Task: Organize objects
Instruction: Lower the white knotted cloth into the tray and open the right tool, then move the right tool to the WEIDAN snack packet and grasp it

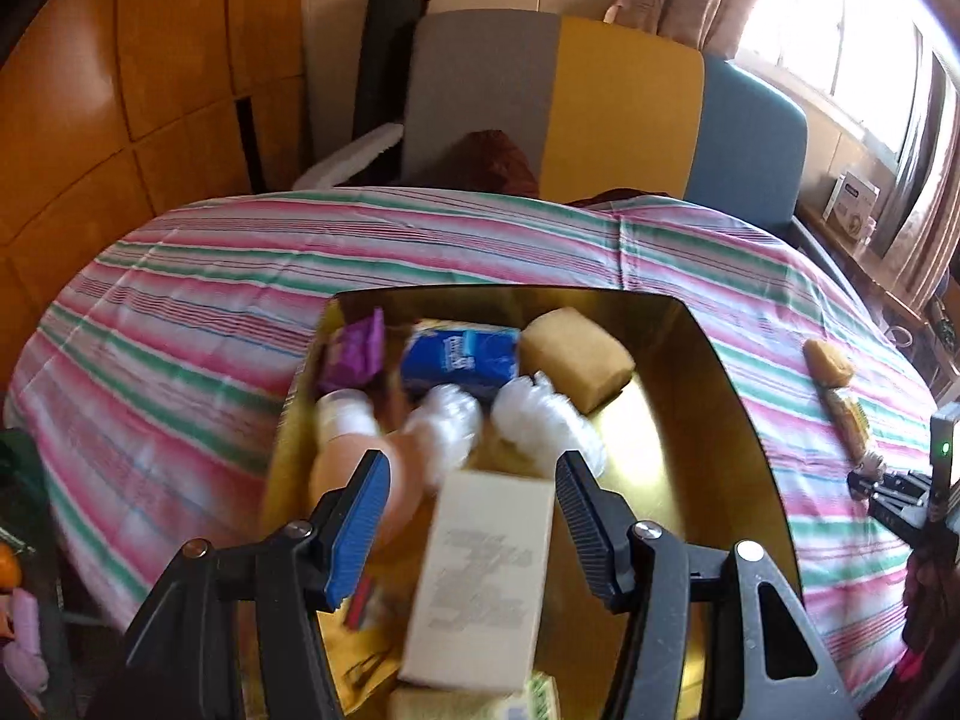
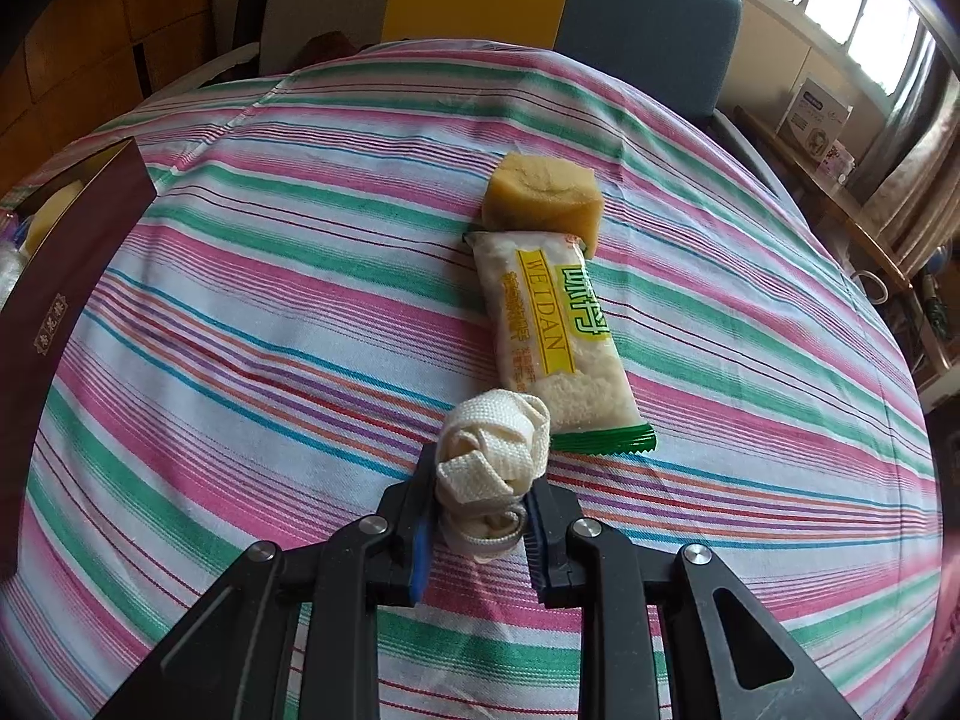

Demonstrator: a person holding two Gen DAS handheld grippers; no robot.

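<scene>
The gold-lined open box (image 1: 708,420) sits on the striped cloth, left of the right gripper (image 2: 477,516) and directly under the left gripper (image 1: 468,498). The left one's jaws stand apart over a cream carton (image 1: 480,582), not pressing it. The right one is clamped on a knotted cream webbing strap (image 2: 492,456), so that strap must travel leftward.
</scene>
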